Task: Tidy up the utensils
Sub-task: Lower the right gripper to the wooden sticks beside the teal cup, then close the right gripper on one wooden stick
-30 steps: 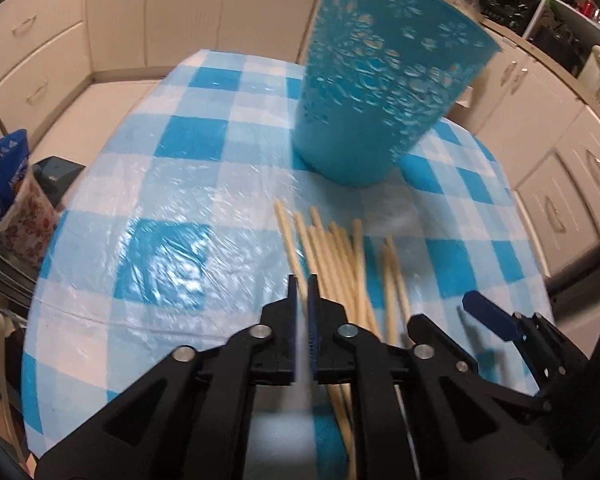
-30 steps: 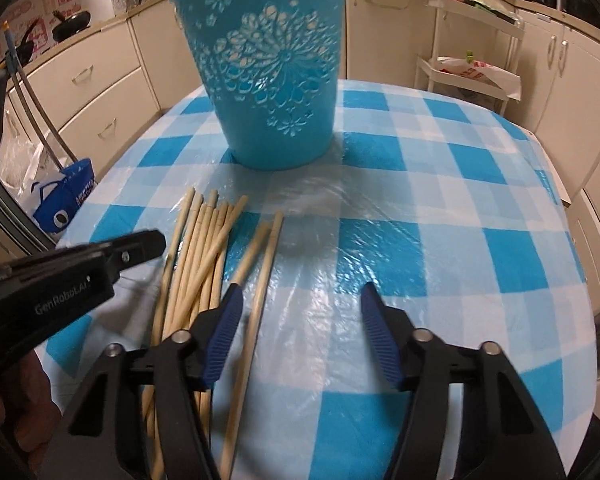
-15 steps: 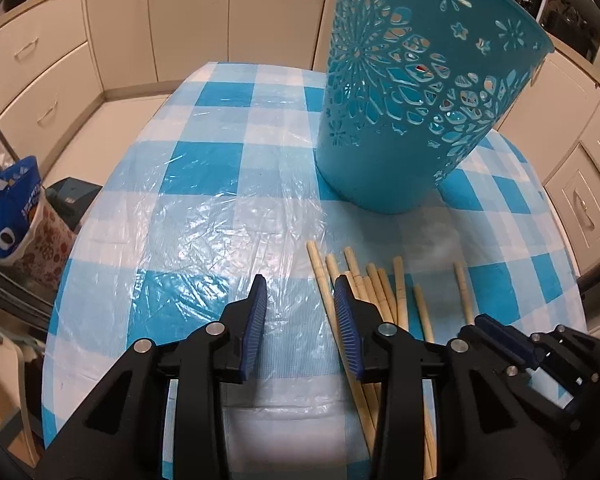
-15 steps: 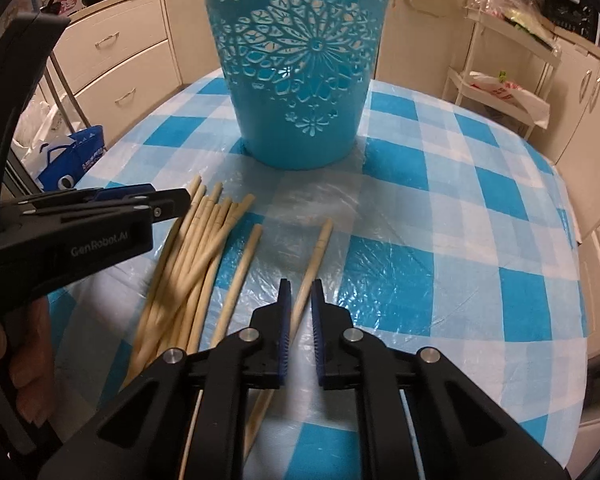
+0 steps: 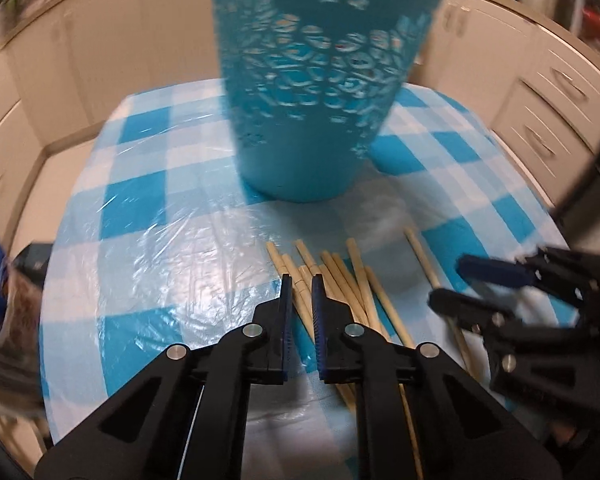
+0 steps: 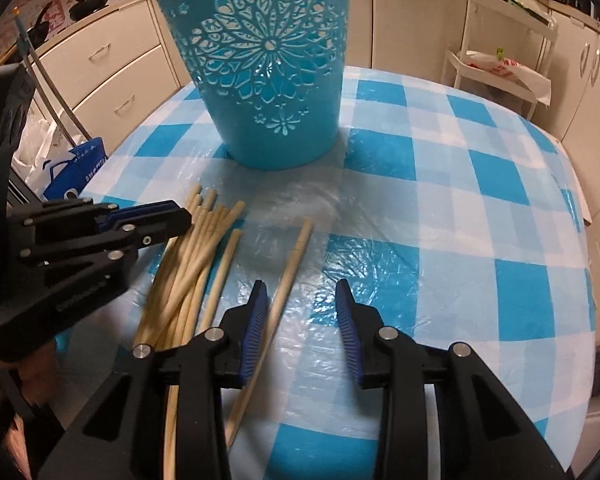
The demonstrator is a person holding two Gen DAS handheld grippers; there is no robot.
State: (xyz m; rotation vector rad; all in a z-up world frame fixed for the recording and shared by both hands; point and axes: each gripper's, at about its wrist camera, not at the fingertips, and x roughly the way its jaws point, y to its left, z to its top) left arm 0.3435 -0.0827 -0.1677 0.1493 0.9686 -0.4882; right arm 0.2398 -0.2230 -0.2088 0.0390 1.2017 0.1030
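A blue cut-out plastic basket (image 5: 312, 100) (image 6: 268, 80) stands upright on the checked tablecloth (image 6: 440, 200). In front of it lies a bundle of wooden chopsticks (image 5: 340, 280) (image 6: 196, 252). One single chopstick (image 6: 296, 252) (image 5: 420, 252) lies apart to the right of the bundle. My left gripper (image 5: 300, 280) (image 6: 184, 218) hovers over the far ends of the bundle, its jaws closing to a narrow slit with nothing clearly gripped. My right gripper (image 6: 300, 286) (image 5: 448, 282) is opening; the single chopstick runs beside and under its left finger, not pinched.
The round table's edge curves close on the left and right. A blue bag (image 6: 72, 168) sits on the floor at the left. A white wire rack (image 6: 500, 52) and cream cabinets stand behind the table.
The left jaws opened, then closed again as the gripper rolled and shifted over the chopstick ends. The right jaws shut, then opened. The single chopstick now lies further right of the bundle.
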